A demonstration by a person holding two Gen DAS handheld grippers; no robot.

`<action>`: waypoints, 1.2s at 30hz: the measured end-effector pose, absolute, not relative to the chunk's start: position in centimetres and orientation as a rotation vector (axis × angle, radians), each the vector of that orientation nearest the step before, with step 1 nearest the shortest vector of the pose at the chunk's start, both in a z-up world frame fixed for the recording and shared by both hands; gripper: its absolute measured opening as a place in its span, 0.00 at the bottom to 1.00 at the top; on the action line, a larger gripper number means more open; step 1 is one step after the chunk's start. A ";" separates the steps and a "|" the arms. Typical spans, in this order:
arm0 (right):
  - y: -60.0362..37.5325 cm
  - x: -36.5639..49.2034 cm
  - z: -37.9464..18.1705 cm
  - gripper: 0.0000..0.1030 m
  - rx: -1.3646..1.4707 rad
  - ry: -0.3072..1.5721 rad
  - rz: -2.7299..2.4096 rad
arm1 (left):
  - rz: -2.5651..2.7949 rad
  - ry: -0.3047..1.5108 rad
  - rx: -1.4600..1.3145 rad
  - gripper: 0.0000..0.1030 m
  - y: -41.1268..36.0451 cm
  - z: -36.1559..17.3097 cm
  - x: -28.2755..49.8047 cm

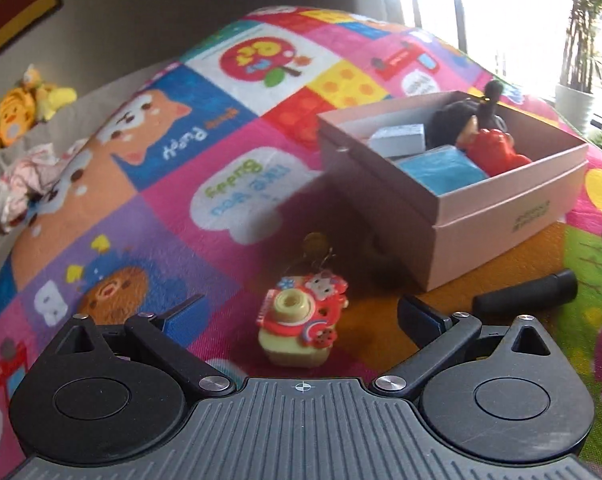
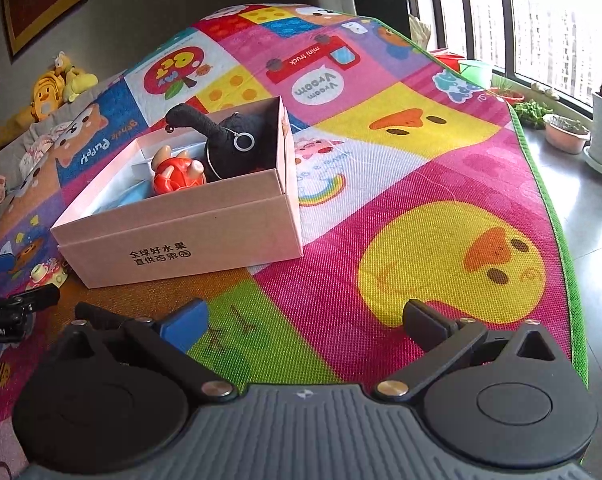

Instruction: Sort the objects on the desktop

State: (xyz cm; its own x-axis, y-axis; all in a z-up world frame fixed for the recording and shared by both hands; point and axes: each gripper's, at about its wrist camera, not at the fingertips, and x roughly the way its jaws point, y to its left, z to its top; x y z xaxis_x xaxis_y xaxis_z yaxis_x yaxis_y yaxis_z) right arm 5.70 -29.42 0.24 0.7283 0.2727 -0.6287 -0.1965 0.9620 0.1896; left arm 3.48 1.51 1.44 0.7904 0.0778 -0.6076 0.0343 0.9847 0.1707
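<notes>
A small toy camera keychain (image 1: 301,320), red and yellow with a cartoon figure, lies on the colourful play mat between the open fingers of my left gripper (image 1: 301,312); it also shows in the right wrist view (image 2: 47,274). A pink cardboard box (image 1: 497,220) behind it holds a black plush (image 1: 461,120), a red toy figure (image 1: 497,152), a blue pouch (image 1: 441,172) and a small white box (image 1: 401,138). My right gripper (image 2: 305,320) is open and empty over the mat, right of the box (image 2: 189,240). A black cylinder (image 1: 529,292) lies beside the box.
The play mat (image 2: 421,184) covers the raised surface; its green edge runs along the right. Plush ducks (image 2: 61,84) and crumpled cloth (image 1: 25,180) lie off the mat on the left. Potted plants (image 2: 565,132) and a window stand on the right.
</notes>
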 end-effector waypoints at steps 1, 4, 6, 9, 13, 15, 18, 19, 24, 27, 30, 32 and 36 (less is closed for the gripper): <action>-29.4 5.8 0.3 1.00 0.110 0.709 0.265 | 0.025 0.668 0.161 1.00 2.0 1.3 3.6; -28.9 6.4 1.0 1.00 0.056 0.690 0.266 | 0.016 0.662 0.164 1.00 2.2 1.2 3.5; -28.1 7.1 1.6 1.00 -0.018 0.668 0.269 | -0.002 0.653 0.164 1.00 2.0 0.9 3.3; -26.5 8.5 2.2 1.00 -0.083 0.654 0.327 | -0.012 0.634 0.156 1.00 2.0 0.8 3.0; -24.1 10.6 2.4 1.00 -0.111 0.668 0.385 | -0.030 0.618 0.118 1.00 2.5 0.9 2.5; -22.7 11.1 2.3 1.00 -0.115 0.688 0.435 | -0.036 0.611 0.100 1.00 2.7 1.0 2.4; -20.8 11.0 2.1 1.00 -0.162 0.658 0.422 | -0.043 0.607 0.086 1.00 2.8 0.9 2.3; -20.6 11.1 2.0 1.00 -0.159 0.652 0.430 | -0.047 0.608 0.084 1.00 2.8 0.9 2.3; -21.0 11.5 2.5 1.00 -0.080 0.661 0.456 | -0.044 0.603 0.082 1.00 2.8 0.9 2.2; -22.1 10.0 3.0 1.00 -0.072 0.641 0.431 | -0.037 0.594 0.086 1.00 2.7 1.0 2.0; -23.9 7.7 3.0 1.00 -0.045 0.635 0.415 | -0.030 0.597 0.099 0.99 2.5 1.0 2.1; -24.8 6.4 2.5 1.00 -0.020 0.665 0.423 | -0.027 0.603 0.112 0.93 2.2 1.0 2.3; -24.8 4.4 0.7 1.00 -0.050 0.714 0.431 | 0.003 0.651 0.108 0.76 2.2 0.7 3.3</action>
State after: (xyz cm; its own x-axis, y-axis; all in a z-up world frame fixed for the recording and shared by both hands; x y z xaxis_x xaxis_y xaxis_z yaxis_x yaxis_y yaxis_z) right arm 4.35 -24.83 0.66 0.6721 0.3661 -0.6437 -0.3998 0.9110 0.1007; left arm 3.26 2.17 0.72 0.7956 0.0363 -0.6047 0.0314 0.9944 0.1009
